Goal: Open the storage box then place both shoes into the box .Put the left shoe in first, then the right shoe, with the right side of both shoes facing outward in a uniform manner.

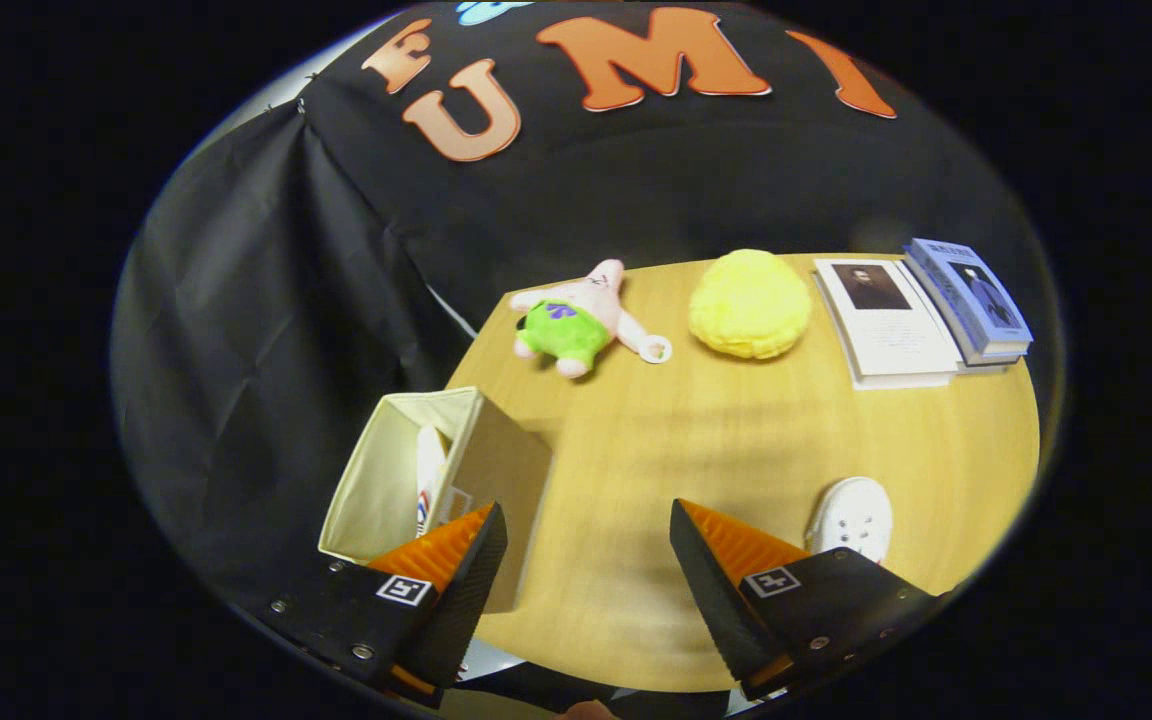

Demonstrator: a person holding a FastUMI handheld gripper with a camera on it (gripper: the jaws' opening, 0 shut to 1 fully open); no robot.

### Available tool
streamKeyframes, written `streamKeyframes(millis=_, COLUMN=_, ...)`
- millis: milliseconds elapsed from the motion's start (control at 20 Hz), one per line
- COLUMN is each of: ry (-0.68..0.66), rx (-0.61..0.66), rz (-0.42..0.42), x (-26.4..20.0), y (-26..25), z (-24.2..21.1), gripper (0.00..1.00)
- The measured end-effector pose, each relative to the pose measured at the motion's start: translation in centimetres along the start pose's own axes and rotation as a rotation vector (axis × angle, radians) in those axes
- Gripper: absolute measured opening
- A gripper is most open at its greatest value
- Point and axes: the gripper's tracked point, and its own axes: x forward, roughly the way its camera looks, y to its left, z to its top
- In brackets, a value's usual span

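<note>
Gaping wide and empty, tongs [586, 560] hover between storage box [406, 480] and white shoe [854, 518].

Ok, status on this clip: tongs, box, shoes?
Tongs open, nothing held, over bare table. Box open at left finger, one shoe already inside. Second shoe on table beside right finger. Nothing in the way.

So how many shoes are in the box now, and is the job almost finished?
About halfway, it seems. Done: the storage box stands open, with what looks like one shoe upright inside. In hand: nothing; the gripper is open over bare table, its fingers holding nothing. Left: the white shoe lies on the table beside the right-hand finger and must go into the box.
</note>
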Motion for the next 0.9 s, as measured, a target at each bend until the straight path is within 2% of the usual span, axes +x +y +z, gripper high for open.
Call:
streamKeyframes(millis=400, ry=0.020, rx=0.072, rz=-0.267, x=-2.9, y=-17.4, z=-4.9, gripper=0.98)
streamKeyframes(millis=550, ry=0.053, rx=0.104, rz=-0.281, x=-2.6, y=-21.1, z=-6.9, gripper=0.98)
streamKeyframes(millis=750, ry=0.146, rx=0.117, rz=-0.258, x=-1.5, y=-23.2, z=-11.1, gripper=0.97)
streamKeyframes(millis=900, ry=0.215, rx=0.131, rz=-0.250, x=-0.3, y=-24.1, z=-14.1, gripper=0.90)
